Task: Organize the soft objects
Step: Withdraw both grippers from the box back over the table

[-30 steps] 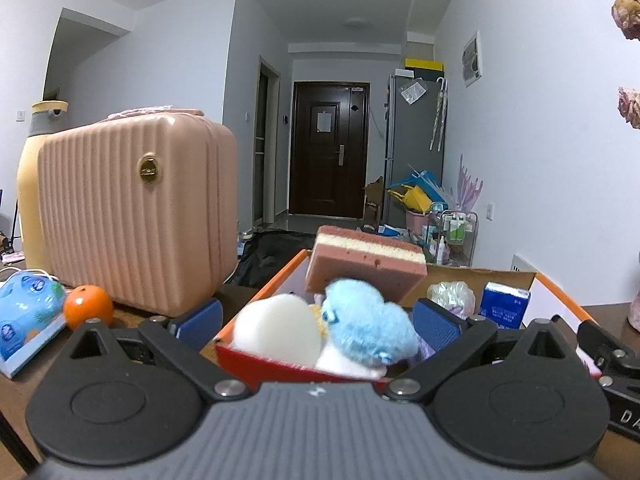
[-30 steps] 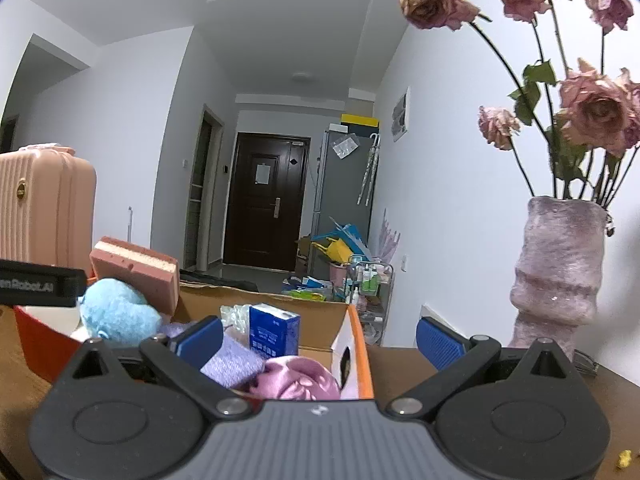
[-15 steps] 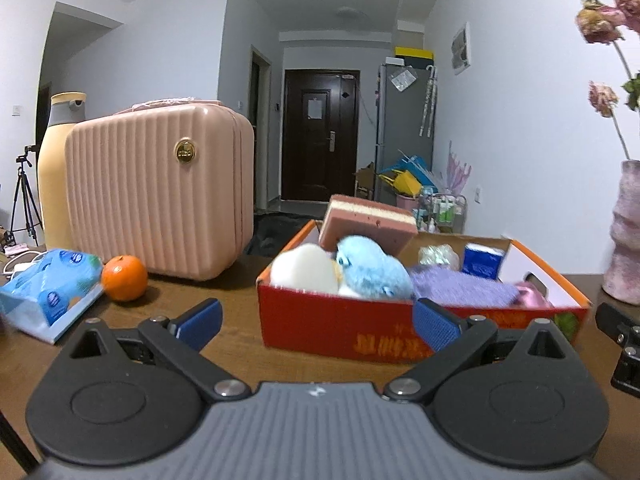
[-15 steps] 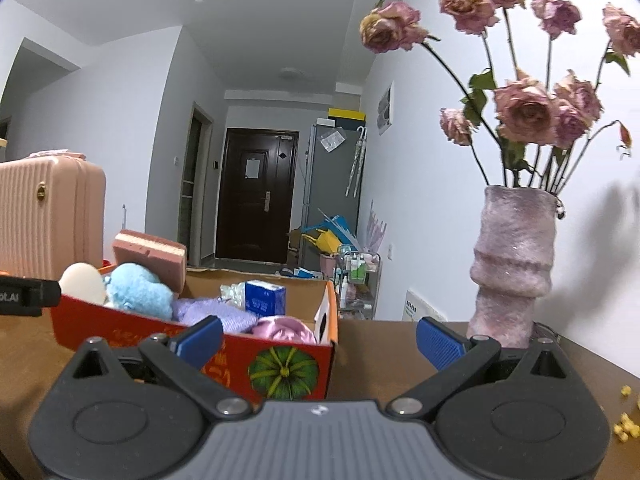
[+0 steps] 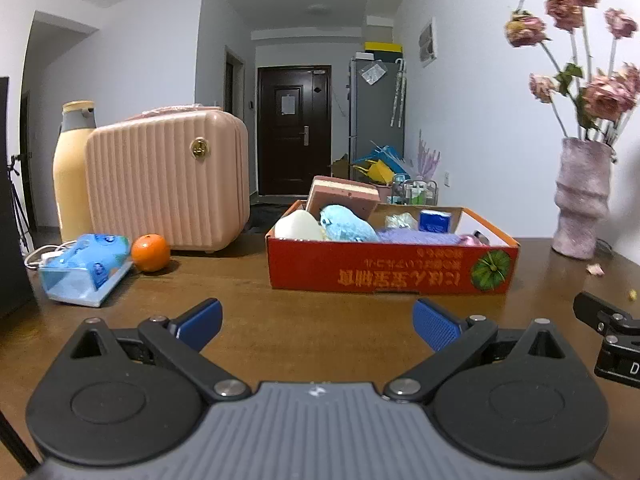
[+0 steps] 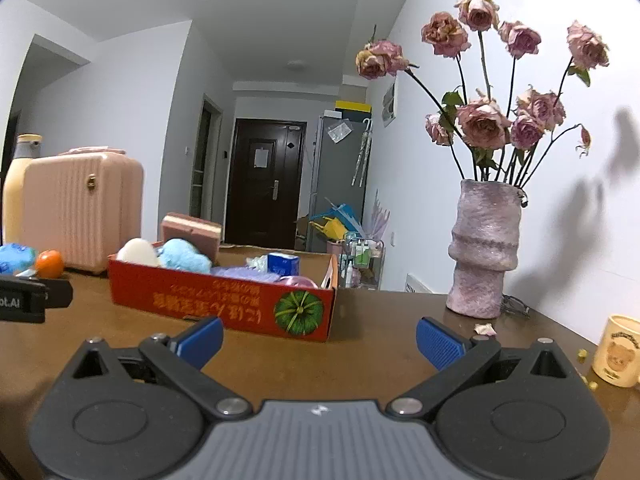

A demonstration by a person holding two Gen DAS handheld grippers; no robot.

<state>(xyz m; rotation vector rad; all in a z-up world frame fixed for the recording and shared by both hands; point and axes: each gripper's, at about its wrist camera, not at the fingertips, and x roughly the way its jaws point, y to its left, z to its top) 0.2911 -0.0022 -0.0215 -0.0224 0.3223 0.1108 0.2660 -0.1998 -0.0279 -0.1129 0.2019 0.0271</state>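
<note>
Red cardboard box (image 5: 390, 270) on wood table (image 5: 248, 320): pink sponge (image 5: 344, 196), blue plush (image 5: 348, 224), purple cloth (image 5: 416, 236), poss. towel. L gripper (image 5: 316, 320) & R gripper (image 6: 318, 338): jaws apart, empty.

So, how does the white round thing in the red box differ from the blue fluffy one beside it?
The white round thing looks smooth and egg-shaped; the blue fluffy one has a shaggy surface and a lumpy form. The white one lies at the box's left end, the blue one to its right, in front of the pink sponge. Both rise above the rim of the red box, side by side.
</note>
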